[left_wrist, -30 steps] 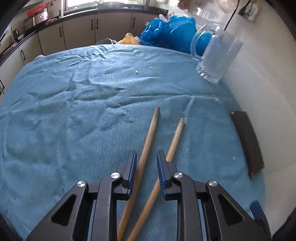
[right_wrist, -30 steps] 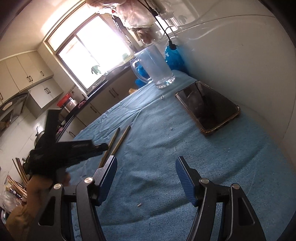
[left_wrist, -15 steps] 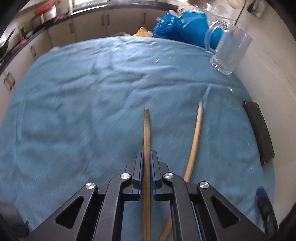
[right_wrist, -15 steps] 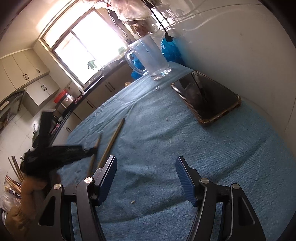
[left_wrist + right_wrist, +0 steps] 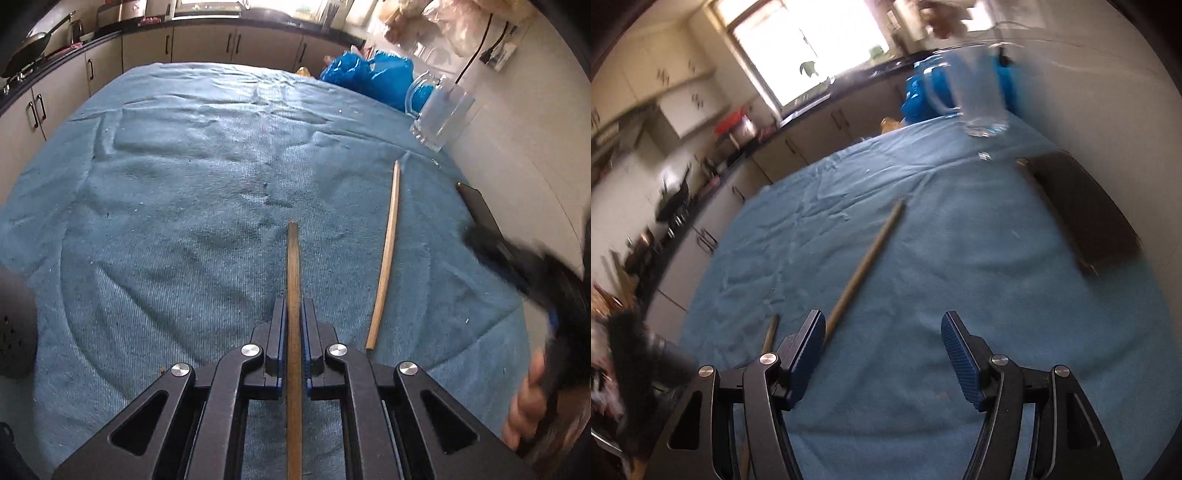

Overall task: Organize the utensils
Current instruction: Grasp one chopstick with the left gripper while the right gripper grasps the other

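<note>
My left gripper (image 5: 293,314) is shut on a wooden chopstick (image 5: 293,266) that points straight ahead over the blue towel (image 5: 166,206). A second chopstick (image 5: 386,254) lies on the towel to its right. In the right wrist view this second chopstick (image 5: 866,258) lies ahead, its near end by my left finger. My right gripper (image 5: 882,330) is open and empty above the towel (image 5: 923,266). The held chopstick's tip (image 5: 770,332) and the blurred left gripper show at the lower left. A glass mug (image 5: 439,110) stands at the far right by the wall; it also shows in the right wrist view (image 5: 975,96).
A dark phone (image 5: 1078,218) lies on the towel near the white wall (image 5: 1108,92), also seen edge-on in the left wrist view (image 5: 480,210). Blue plastic bags (image 5: 369,77) sit behind the mug. Kitchen cabinets (image 5: 207,48) run along the far side. A dark object (image 5: 14,332) is at the left edge.
My left gripper closed on one chopstick and lifted it away from the other, swinging left. My right gripper came lower and closer to the chopstick left on the towel.
</note>
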The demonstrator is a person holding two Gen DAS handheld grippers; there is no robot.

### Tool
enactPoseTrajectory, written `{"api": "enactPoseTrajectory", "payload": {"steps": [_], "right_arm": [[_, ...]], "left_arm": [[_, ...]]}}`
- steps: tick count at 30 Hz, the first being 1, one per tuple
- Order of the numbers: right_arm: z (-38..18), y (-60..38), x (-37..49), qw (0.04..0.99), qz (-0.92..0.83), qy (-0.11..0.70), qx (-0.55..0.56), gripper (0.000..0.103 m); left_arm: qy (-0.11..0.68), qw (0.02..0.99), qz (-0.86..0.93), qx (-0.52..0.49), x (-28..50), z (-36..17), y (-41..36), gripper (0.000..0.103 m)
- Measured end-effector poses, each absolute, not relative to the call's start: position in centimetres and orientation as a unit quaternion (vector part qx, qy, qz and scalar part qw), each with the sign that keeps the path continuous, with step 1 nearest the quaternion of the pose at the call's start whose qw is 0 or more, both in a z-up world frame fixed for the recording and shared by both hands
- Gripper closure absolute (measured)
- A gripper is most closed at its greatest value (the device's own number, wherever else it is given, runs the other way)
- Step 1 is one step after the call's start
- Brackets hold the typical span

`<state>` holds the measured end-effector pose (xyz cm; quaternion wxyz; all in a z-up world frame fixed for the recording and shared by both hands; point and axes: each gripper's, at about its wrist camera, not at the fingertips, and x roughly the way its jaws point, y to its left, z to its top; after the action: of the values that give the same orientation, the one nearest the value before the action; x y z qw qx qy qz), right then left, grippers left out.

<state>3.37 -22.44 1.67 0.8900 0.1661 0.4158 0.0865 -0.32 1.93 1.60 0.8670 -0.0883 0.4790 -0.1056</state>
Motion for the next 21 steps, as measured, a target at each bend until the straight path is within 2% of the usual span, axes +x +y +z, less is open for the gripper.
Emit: {"api": "enactPoseTrajectory", "payload": {"steps": [2,7,9,10,11,21], "right_arm": [[1.6,-21.0,5.8,0.891,0.074,0.429,0.132,0.046],[0.3,-17.6,11.3,0.874,0.056,0.475,0.081,0.059],[-0.4,-17.0,12.7,0.867,0.042,0.493,0.067,0.072],[-0.9,-16.7,13.3,0.861,0.038,0.504,0.06,0.086],[-1.1,-16.4,13.6,0.862,0.026,0.505,0.048,0.091],[-0.8,-16.2,9.0,0.841,0.058,0.537,0.014,0.094]], "left_arm": [[0.467,0.873,-0.108,-0.088,-0.9,1.5,2.0,0.096],[0.452,0.875,-0.127,-0.118,-1.0,0.9,2.8,0.095],[0.452,0.872,-0.134,-0.131,-0.8,0.7,3.1,0.095],[0.45,0.872,-0.136,-0.135,-0.8,0.6,3.2,0.095],[0.448,0.873,-0.137,-0.135,-0.8,0.6,3.2,0.095],[0.473,0.851,-0.152,-0.173,-1.6,0.3,4.3,0.095]]}}
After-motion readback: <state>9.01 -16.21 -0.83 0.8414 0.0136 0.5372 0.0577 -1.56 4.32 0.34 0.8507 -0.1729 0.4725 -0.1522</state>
